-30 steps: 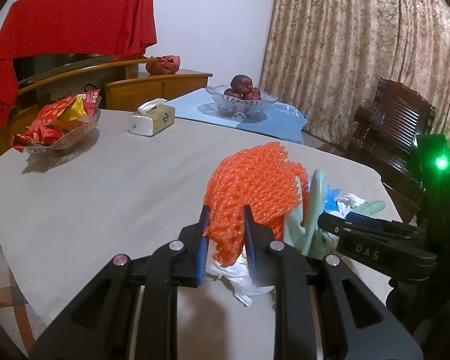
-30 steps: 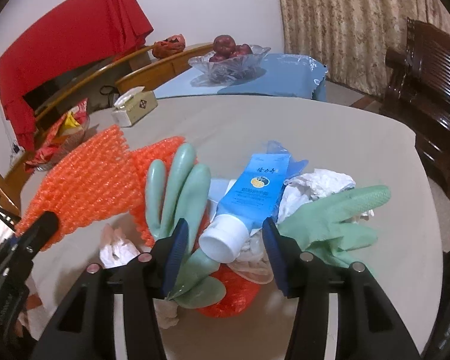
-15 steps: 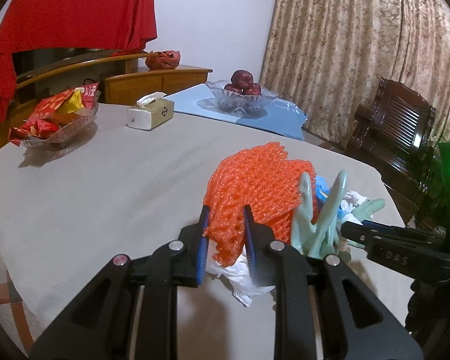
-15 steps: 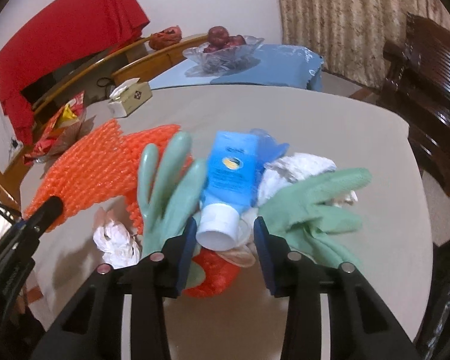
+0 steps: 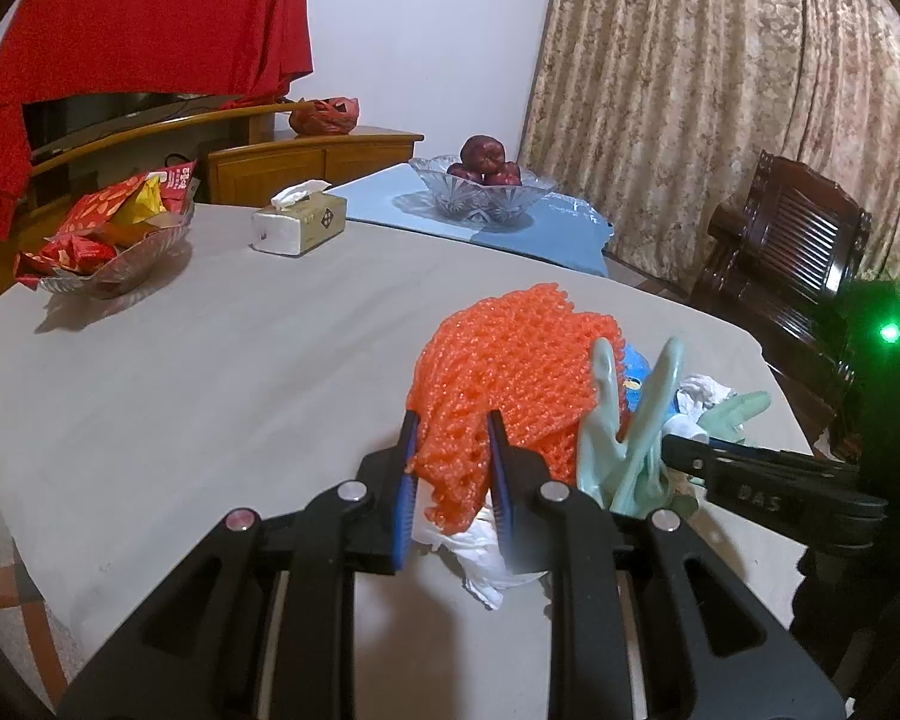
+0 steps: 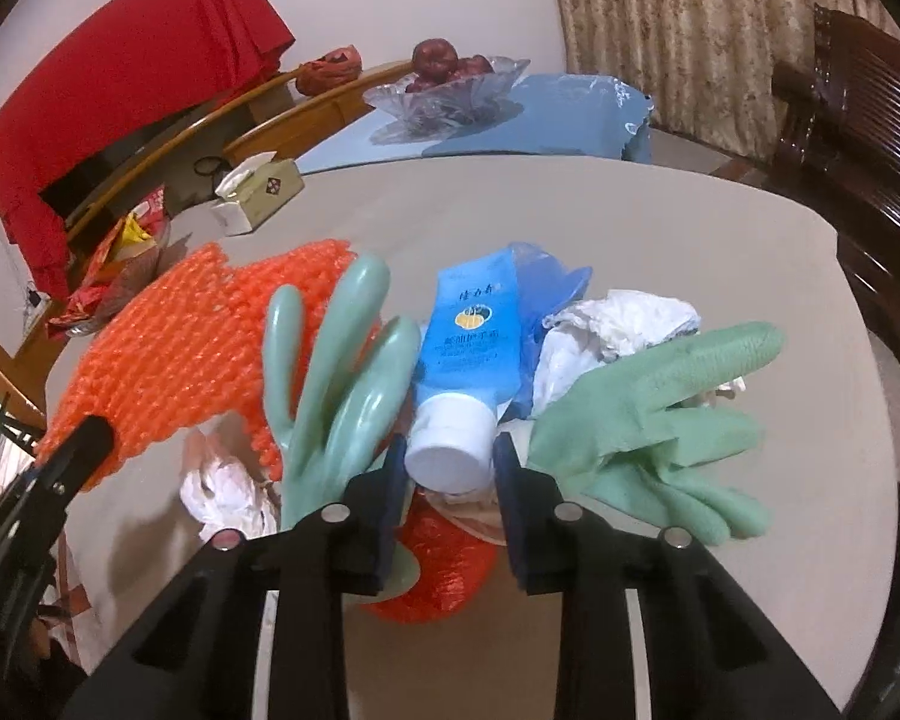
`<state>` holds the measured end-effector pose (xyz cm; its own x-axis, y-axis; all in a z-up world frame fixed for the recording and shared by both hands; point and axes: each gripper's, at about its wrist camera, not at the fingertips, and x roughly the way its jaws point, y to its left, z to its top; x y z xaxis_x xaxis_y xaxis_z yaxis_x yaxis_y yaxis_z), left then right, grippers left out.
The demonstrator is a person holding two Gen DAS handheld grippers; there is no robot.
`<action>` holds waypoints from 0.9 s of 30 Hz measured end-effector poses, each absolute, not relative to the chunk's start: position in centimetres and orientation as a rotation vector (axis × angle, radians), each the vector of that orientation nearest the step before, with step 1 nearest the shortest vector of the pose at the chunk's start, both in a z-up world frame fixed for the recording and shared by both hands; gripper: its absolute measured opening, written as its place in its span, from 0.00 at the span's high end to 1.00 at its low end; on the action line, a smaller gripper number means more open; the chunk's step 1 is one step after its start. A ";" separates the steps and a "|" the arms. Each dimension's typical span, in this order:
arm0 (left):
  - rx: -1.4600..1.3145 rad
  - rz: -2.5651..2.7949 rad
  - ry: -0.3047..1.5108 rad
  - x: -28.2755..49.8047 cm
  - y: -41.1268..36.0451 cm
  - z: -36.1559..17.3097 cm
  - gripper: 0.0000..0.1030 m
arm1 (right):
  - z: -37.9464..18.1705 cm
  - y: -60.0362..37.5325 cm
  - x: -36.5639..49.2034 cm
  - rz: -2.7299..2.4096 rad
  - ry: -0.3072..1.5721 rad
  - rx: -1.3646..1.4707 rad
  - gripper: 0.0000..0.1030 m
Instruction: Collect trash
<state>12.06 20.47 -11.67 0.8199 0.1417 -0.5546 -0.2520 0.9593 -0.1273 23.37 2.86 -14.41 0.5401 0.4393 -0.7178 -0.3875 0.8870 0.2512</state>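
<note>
The trash sits in one loose heap near the right-hand edge of the grey table [image 5: 210, 372]. Its largest piece is an orange foam net [image 5: 510, 372], a bright, knobbly mesh sleeve bunched into a mound. The left gripper [image 5: 450, 468] has its blue-padded jaws nearly together, pinching a hanging fold of that net between them. Beneath the fold lies a crumpled white tissue [image 5: 480, 552], flat on the tabletop.

In the right wrist view the net [image 6: 168, 360] spreads to the left of the pile. Beside it a pale green rubber glove [image 6: 342, 372] stands with its fingers pointing up, and a second green glove [image 6: 654, 408] sprawls to the right, fingers splayed outward. Between them lies a blue tube [image 6: 471, 342] with a white cap, printed with a yellow and dark emblem and white lettering, cap end toward the camera. The right gripper [image 6: 450, 468] is closing its jaws around that white cap, which sits between the pads; they appear to touch its sides, though the contact is hard to confirm. Behind the tube is a wad of crumpled white paper [image 6: 618, 330] and a scrap of blue plastic [image 6: 546, 276].

Farther back on the table stands a tissue box [image 5: 300, 222].
</note>
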 end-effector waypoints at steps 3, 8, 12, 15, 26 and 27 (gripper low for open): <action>-0.203 0.205 0.559 11.7 20.2 -11.2 0.80 | -13.3 2.1 22.4 0.505 0.845 0.065 0.72; -0.206 0.184 0.530 10.5 19.7 -9.6 0.80 | -11.9 0.4 20.4 0.523 0.818 0.060 0.72; -0.204 0.163 0.516 9.7 18.9 -8.7 0.80 | -12.2 -0.6 19.2 0.532 0.839 0.034 0.72; -0.199 0.152 0.527 9.4 18.3 -9.0 0.80 | -13.8 -0.8 19.0 0.523 0.879 0.031 0.72; -0.170 0.147 0.598 9.3 17.6 -11.2 0.80 | -15.9 0.6 20.5 0.482 0.885 0.011 0.68; -0.170 0.146 0.599 9.3 17.6 -11.1 0.80 | -15.9 0.8 20.7 0.479 0.882 0.008 0.67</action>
